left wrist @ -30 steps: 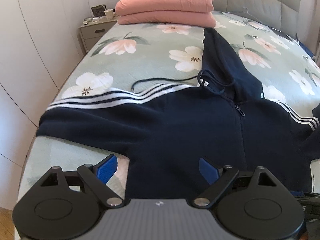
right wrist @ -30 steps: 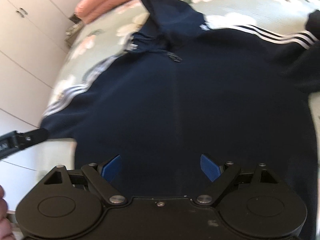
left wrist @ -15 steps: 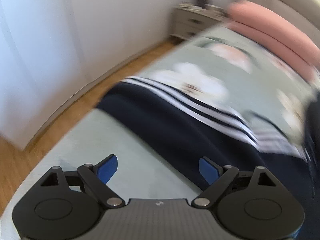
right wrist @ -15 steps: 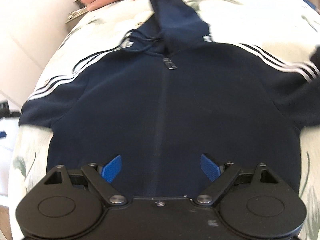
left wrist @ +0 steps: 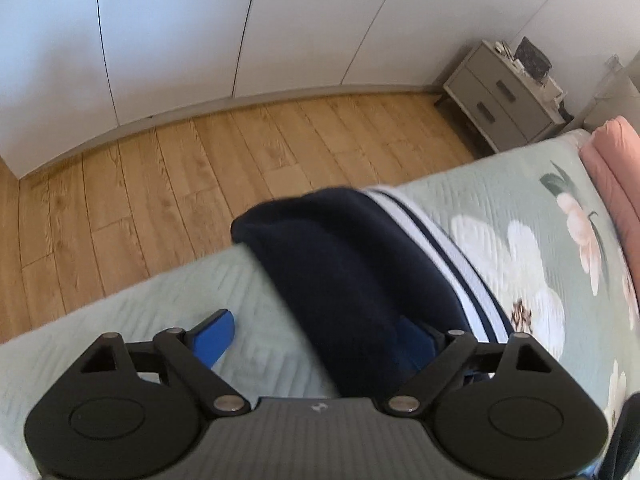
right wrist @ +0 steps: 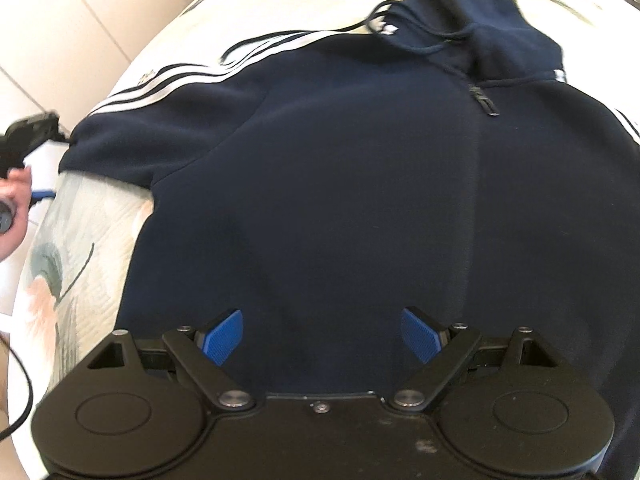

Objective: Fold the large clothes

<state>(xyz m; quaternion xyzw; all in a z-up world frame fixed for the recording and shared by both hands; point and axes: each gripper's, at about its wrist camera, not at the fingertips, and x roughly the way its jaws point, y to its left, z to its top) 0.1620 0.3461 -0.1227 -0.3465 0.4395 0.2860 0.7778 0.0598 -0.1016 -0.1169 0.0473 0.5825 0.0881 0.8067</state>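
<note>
Left wrist view: left gripper (left wrist: 316, 340) jaws wide and closing, the hoodie sleeve (left wrist: 352, 264) between them at center frame, no pad pressing on it yet. Sleeve cuff hangs over the bed (left wrist: 520, 208) edge; nightstand (left wrist: 504, 96) upper right.

Right wrist view: right gripper (right wrist: 322, 338) jaws apart, empty, above the hoodie (right wrist: 360, 184), which lies flat across most of the frame. A hand (right wrist: 14, 208) at the left edge.

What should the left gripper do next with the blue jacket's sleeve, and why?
Probably finish closing on the sleeve. The left gripper already straddles it near the cuff, its jaws are closing, and the hoodie lies flat on the bed with that sleeve spread out, ready to fold inward.
</note>
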